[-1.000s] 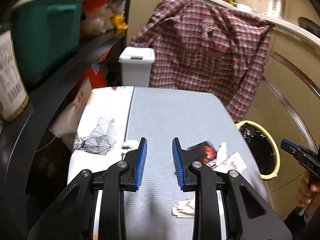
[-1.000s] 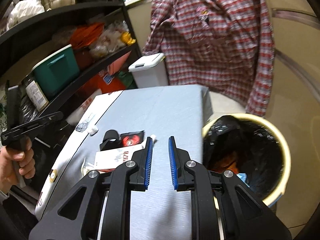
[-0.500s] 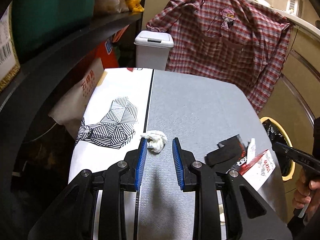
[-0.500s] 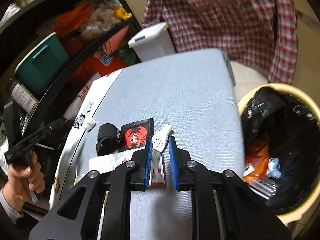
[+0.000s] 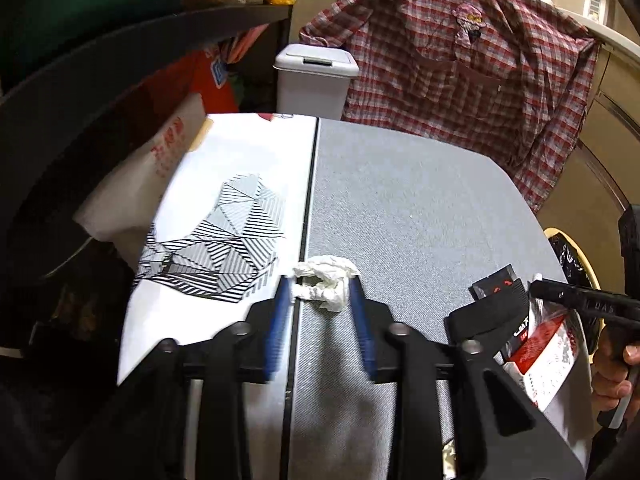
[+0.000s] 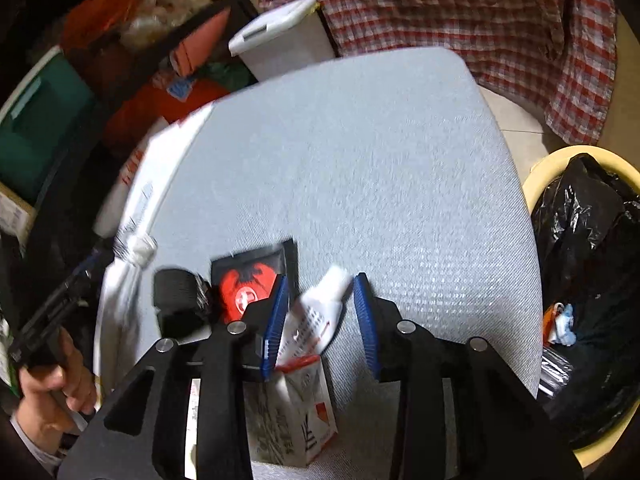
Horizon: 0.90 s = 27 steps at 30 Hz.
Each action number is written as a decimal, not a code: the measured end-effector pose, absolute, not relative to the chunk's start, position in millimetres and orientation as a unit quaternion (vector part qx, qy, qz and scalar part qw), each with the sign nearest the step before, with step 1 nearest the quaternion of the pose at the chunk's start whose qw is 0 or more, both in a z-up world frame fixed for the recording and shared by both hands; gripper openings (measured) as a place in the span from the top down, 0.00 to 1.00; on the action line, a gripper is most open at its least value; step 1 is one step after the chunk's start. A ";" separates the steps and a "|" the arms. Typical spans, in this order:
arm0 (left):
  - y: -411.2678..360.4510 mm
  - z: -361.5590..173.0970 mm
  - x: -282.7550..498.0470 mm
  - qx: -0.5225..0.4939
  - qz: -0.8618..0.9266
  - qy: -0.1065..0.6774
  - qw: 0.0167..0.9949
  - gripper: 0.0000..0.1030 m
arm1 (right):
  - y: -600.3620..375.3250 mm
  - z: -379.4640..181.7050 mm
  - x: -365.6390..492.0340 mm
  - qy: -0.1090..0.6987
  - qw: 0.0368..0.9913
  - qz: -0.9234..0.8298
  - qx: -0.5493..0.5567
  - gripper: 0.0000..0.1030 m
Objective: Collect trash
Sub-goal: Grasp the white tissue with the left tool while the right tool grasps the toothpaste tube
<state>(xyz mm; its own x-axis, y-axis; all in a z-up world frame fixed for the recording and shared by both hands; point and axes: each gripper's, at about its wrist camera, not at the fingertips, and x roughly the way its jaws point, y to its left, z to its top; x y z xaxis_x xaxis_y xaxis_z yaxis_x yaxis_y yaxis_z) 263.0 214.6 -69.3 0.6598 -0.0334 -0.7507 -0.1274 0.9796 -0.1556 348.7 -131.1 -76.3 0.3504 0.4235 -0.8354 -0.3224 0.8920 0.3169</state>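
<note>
On the left side, my left tongs (image 5: 320, 312) stood open over the table (image 5: 420, 208), the blue pads on both sides of a crumpled white tissue (image 5: 324, 286), which lay on the seam between the white printed cloth (image 5: 224, 240) and the grey surface. I could not tell if the pads touched it. More to the right lay a black packet with a red crab (image 6: 250, 284) beside a black wrapper (image 6: 176, 300). My right tongs (image 6: 320, 320) were also open, around a white tube (image 6: 320, 308) that lay over a small carton (image 6: 292, 412). At the far right stood the yellow bin with a black bag (image 6: 588, 248).
</note>
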 end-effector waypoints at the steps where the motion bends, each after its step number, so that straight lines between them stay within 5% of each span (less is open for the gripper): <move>1: 213.2 -71.0 265.5 -0.095 0.027 0.412 0.906 0.53 | -129.8 -76.0 348.4 0.521 0.822 0.227 0.043 0.65; 11: 205.0 -87.4 286.8 -0.088 0.035 0.429 0.898 0.50 | -123.6 -76.8 344.0 0.507 0.834 0.217 0.003 0.77; 18: 203.9 -84.9 286.5 -0.078 0.033 0.434 0.897 0.84 | -131.1 -53.9 339.7 0.471 0.851 0.230 0.025 0.81; 27: 197.6 -57.0 278.5 -0.079 0.028 0.406 0.910 0.85 | -139.6 -15.0 321.8 0.400 0.886 0.235 0.021 0.81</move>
